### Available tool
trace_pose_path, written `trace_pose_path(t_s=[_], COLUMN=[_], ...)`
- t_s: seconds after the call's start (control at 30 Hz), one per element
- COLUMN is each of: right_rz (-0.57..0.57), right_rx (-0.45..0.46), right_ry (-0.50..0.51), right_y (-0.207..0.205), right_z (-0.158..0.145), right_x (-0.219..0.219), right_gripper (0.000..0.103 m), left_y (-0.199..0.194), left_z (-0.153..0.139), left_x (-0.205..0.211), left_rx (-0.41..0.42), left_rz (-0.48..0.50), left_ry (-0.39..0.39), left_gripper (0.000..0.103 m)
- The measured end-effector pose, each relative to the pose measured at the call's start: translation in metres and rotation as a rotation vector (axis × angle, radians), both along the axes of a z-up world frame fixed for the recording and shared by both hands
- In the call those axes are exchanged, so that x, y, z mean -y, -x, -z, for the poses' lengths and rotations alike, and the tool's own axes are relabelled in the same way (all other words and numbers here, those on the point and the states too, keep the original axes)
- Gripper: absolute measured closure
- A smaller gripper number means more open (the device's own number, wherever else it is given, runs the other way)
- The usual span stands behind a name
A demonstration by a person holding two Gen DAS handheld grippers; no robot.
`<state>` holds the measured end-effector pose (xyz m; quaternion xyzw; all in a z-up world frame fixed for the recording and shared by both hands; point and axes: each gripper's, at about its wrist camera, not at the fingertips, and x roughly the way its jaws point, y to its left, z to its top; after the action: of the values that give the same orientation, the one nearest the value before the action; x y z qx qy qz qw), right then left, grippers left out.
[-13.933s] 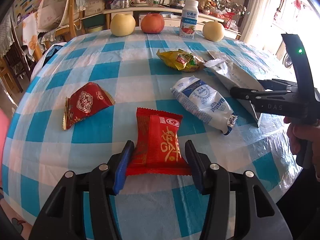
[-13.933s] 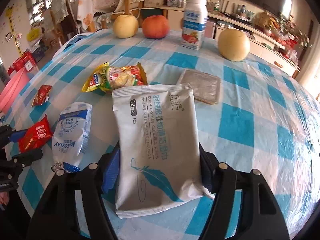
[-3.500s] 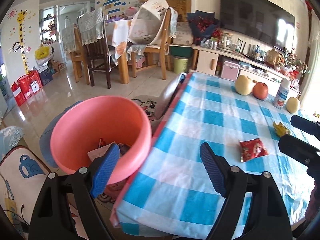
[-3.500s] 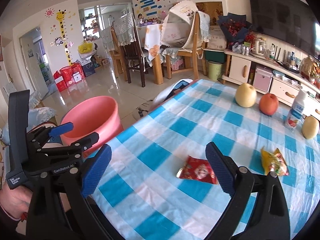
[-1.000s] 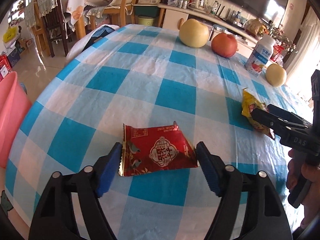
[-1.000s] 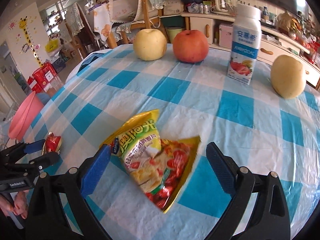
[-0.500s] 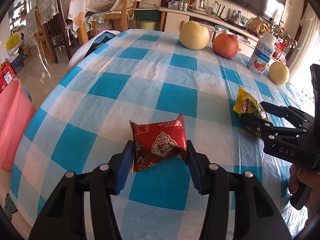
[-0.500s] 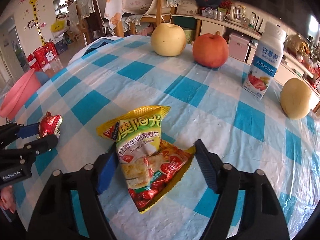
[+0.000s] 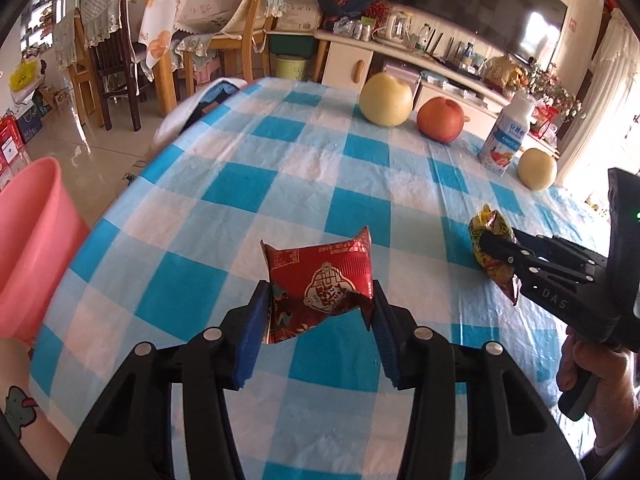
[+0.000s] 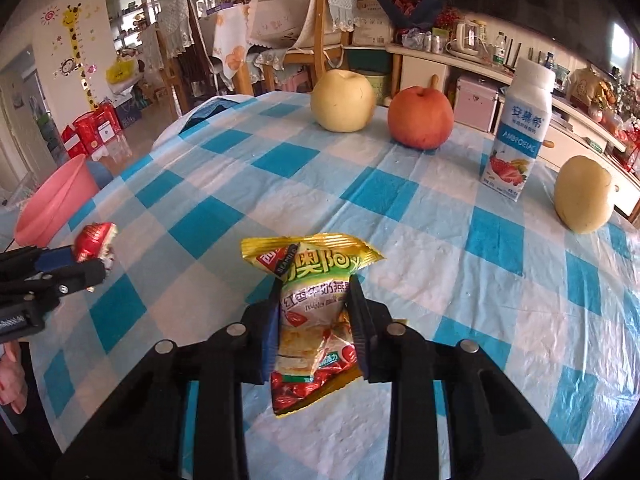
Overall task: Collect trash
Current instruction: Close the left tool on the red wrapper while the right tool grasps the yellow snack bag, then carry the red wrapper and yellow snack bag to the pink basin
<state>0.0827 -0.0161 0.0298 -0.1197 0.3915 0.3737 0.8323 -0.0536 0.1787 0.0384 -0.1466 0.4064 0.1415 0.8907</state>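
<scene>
My left gripper (image 9: 318, 294) is shut on a red snack wrapper (image 9: 320, 276) and holds it a little above the blue-checked tablecloth (image 9: 280, 168). My right gripper (image 10: 314, 294) is shut on a yellow snack bag (image 10: 316, 304), lifted off the cloth. The red wrapper also shows in the right wrist view (image 10: 94, 240), and the yellow bag shows in the left wrist view (image 9: 490, 244). A pink bin (image 9: 28, 240) stands on the floor left of the table; it also shows in the right wrist view (image 10: 52, 200).
At the table's far side stand a yellow pear (image 10: 342, 100), a red apple (image 10: 420, 118), a yogurt bottle (image 10: 518, 136) and another pear (image 10: 584, 194). Chairs (image 9: 224, 24) and a sideboard (image 9: 400, 56) stand behind the table.
Both grippers have closed further and lifted their wrappers off the cloth. The yellow bag is squeezed narrow between the right fingers.
</scene>
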Motion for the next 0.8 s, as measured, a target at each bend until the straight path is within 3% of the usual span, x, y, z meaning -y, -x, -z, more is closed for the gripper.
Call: trace_pose_path(t_s=[0.4, 0.6, 0.8], right_rz=[0.064, 0.115, 0.105], right_rx=[-0.042, -0.043, 0.022], right_ry=[-0.079, -0.156, -0.161], right_y=[0.019, 0.026, 0.044], right_z=[-0.02, -0.052, -0.094], right_x=[0.018, 0.028, 0.008], right_gripper=[0.074, 0.074, 0.074], left_y=[0.039, 0.057, 0.076], left_z=[-0.017, -0.026, -0.044], left_x=[-0.009, -0.012, -0.019], left_rx=[0.047, 0.079, 0.135], left_rz=[0.022, 0.034, 0.035], left_ry=[0.011, -0.01, -0.029], left_gripper=[0.053, 0.054, 0.054])
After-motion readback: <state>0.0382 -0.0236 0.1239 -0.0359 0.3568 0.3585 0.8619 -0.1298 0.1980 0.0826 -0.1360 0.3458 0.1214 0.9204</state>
